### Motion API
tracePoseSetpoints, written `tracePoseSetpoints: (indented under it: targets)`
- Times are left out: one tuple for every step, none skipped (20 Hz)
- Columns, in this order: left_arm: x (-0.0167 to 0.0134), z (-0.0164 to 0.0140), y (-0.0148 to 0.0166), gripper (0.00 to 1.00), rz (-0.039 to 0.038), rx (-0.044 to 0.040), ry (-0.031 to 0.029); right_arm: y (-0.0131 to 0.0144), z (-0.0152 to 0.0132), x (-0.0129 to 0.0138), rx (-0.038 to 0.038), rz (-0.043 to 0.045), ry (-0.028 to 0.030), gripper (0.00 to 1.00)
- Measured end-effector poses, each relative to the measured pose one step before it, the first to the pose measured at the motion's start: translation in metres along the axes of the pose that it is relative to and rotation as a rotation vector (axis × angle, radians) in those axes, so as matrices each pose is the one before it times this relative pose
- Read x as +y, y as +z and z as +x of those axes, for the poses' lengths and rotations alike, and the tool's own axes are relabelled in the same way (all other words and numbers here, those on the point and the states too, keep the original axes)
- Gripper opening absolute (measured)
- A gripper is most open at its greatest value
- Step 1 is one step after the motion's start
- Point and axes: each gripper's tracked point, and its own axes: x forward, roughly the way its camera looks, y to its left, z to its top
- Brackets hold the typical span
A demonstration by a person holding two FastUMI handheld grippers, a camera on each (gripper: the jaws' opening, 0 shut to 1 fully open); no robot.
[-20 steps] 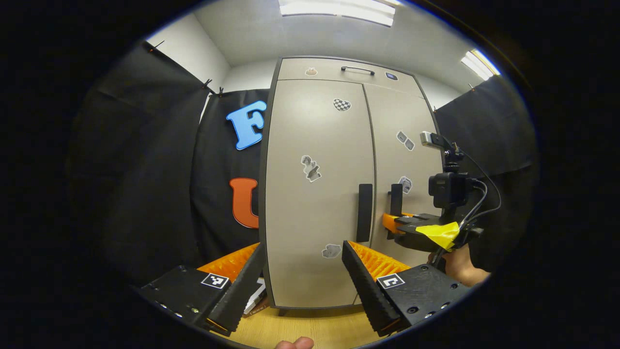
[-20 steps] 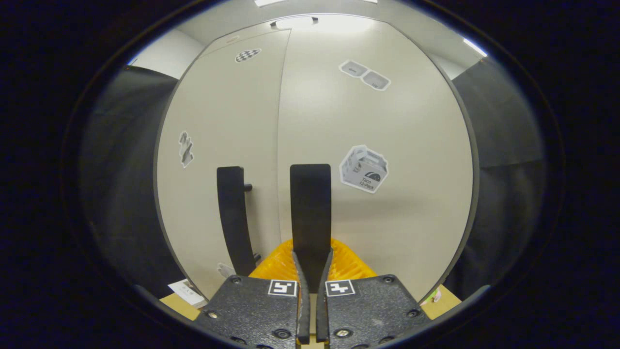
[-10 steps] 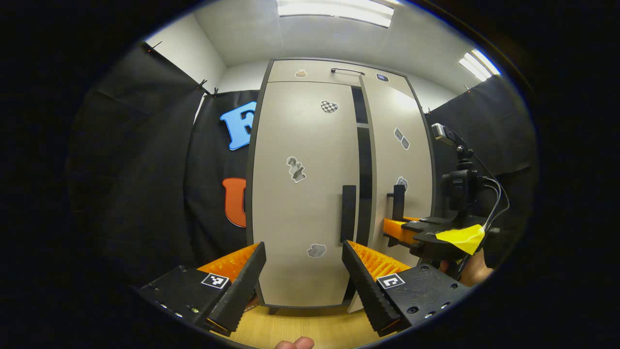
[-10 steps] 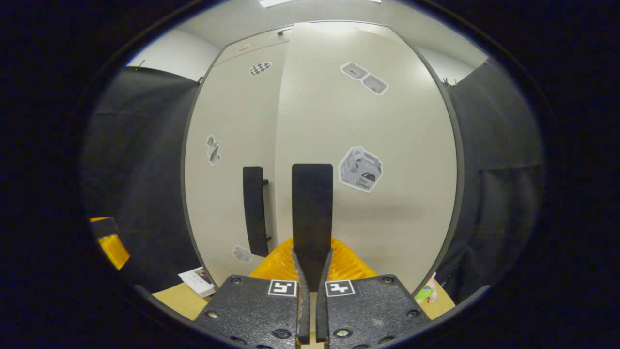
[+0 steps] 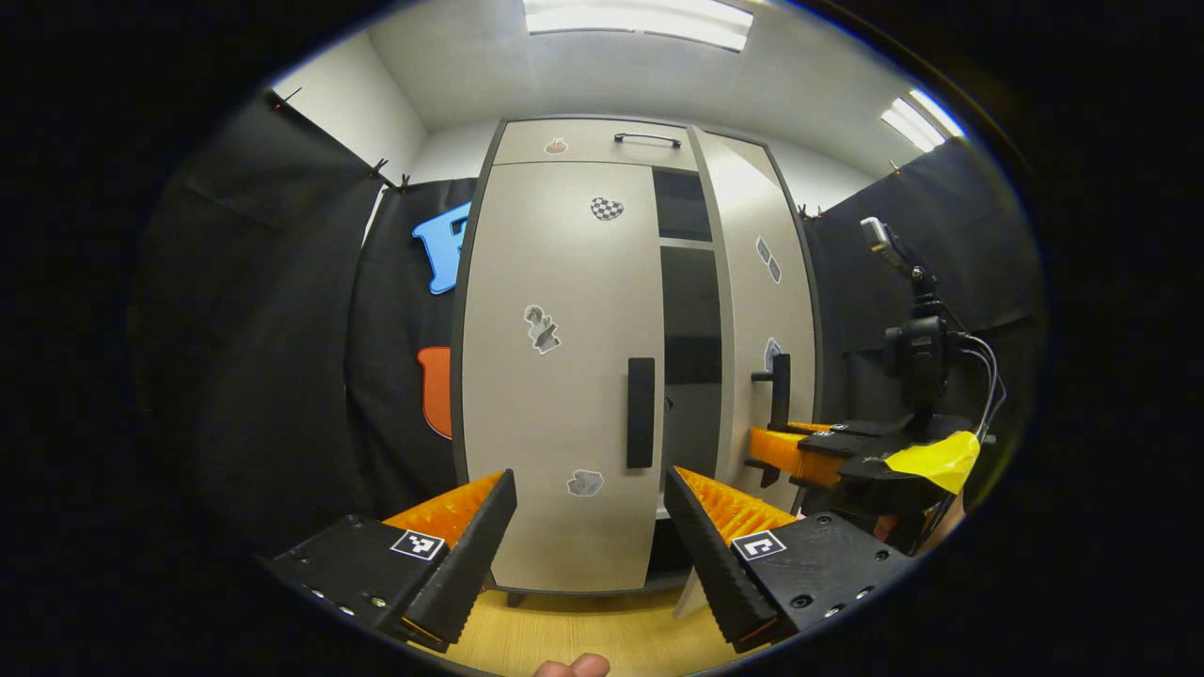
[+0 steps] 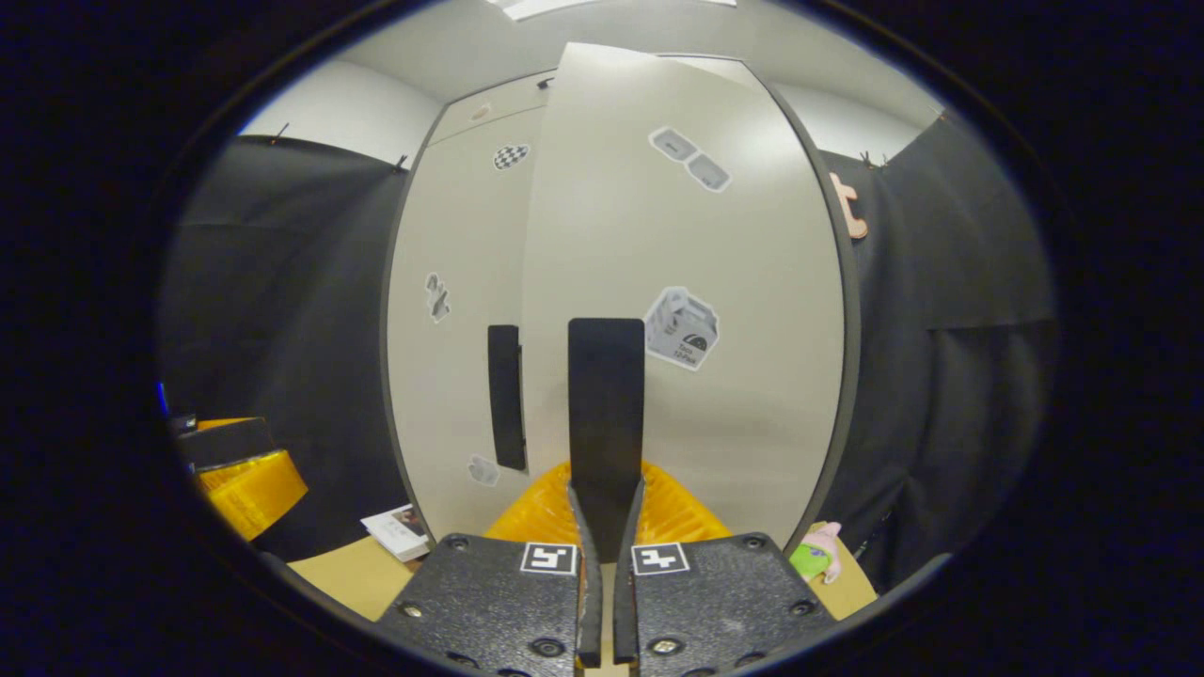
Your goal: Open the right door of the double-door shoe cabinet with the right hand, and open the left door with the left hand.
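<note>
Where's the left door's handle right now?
In the left gripper view, the left handle sits at the closed left door's right edge, beside the dark gap, above the open left gripper.

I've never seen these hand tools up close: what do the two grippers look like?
Each is a black textured block with a small square black-and-white marker on each half. The left gripper has ridged fingers. The right gripper carries a camera on a post, black cables and yellow tape.

Black cloth (image 5: 273,310) is hanging on both sides, clipped to white walls (image 5: 353,94). Ceiling lights (image 5: 640,19) are glowing overhead. Wood floor (image 5: 583,630) is showing below; a booklet (image 6: 400,528) is lying there.
</note>
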Motion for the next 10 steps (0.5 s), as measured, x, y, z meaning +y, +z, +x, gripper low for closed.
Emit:
tracePoseSetpoints:
  targets:
    - [-0.00138,0.00012,-0.00082,0.95,0.00026,-0.00114,0.00119,0.00014,-0.00273,-0.00064,-0.00203,0.00473,0.00264,0.08]
    - [-0.00105,0.00061,-0.00134,0.95,-0.00085,0.00205,-0.00001,0.00064,-0.00290,-0.00113,-0.00142,-0.00477,0.00100,0.08]
    - [-0.00272,-0.00005,-0.00036,0.95,-0.00195,0.00149,-0.00054,-0.00041,-0.00139,-0.00170,-0.00030,-0.00261,0.00247,0.08]
    - [-0.00255,0.00095,-0.00077,0.95,-0.00134,0.00150,-0.00157,-0.00040,-0.00158,-0.00153,0.00053,0.00258,0.00434,0.08]
    - [-0.00293,-0.00012,-0.00060,0.95,0.00010,0.00029,-0.00277,0.00005,-0.00421,-0.00107,-0.00025,0.00013,0.00291,0.08]
    - [-0.00296,0.00028,-0.00034,0.95,0.00039,0.00000,-0.00238,-0.00019,-0.00333,-0.00160,-0.00086,-0.00452,0.00093,0.08]
    - [-0.00459,-0.00036,0.00292,0.95,0.00054,-0.00117,-0.00482,0.00022,-0.00295,-0.00218,-0.00145,-0.00230,-0.00232,0.08]
    - [-0.00471,-0.00029,0.00088,0.95,-0.00028,0.00099,-0.00384,-0.00032,-0.00119,-0.00208,-0.00224,-0.00125,-0.00532,0.08]
    - [-0.00337,0.00040,-0.00031,0.95,-0.00178,0.00242,-0.00595,0.00024,-0.00181,-0.00222,-0.00228,-0.00125,-0.00517,0.08]
    - [-0.00451,-0.00014,-0.00139,0.95,-0.00230,0.00319,-0.00588,-0.00058,-0.00178,-0.00252,-0.00335,0.00215,-0.00630,0.08]
